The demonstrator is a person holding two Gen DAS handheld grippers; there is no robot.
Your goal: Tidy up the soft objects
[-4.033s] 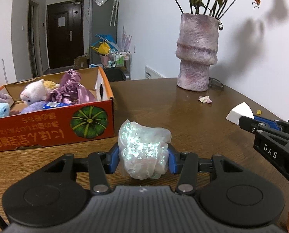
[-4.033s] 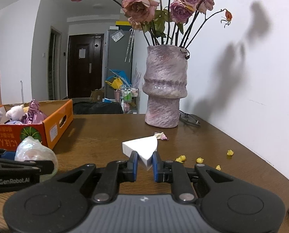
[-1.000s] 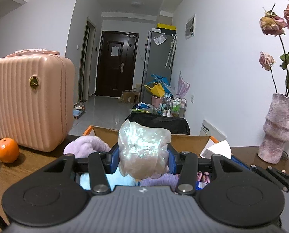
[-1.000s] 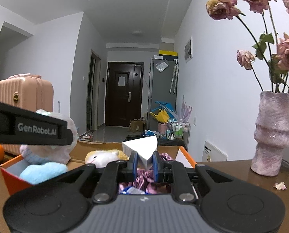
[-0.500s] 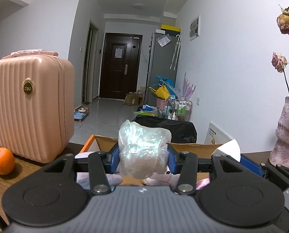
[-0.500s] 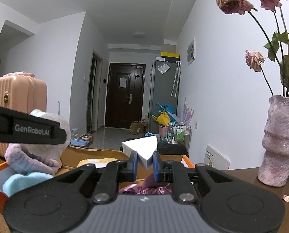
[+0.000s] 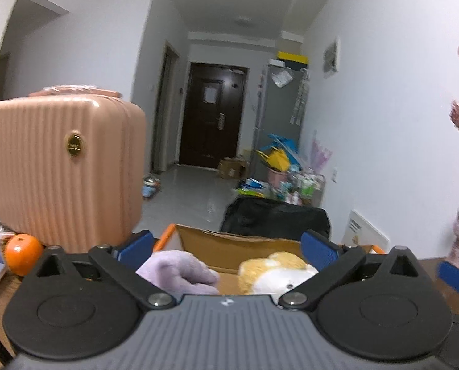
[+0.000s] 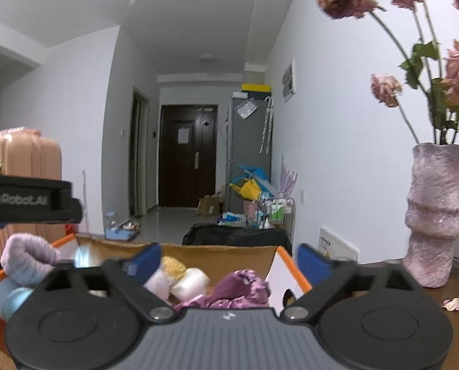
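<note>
Both my left gripper (image 7: 226,248) and right gripper (image 8: 228,260) hold their jaws spread and empty above the corrugated cardboard box (image 8: 217,254) of fuzzy plush toys (image 7: 180,273) and crinkled purple satin (image 8: 238,288).

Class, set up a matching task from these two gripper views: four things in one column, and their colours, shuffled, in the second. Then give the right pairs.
Things:
1. suitcase
2. vase
3. door
4. fruit beside the suitcase

Colours:
A. dark brown
B. orange
C. peach pink
D. mottled purple-pink

Pairs: 1-C, 2-D, 3-A, 4-B
</note>
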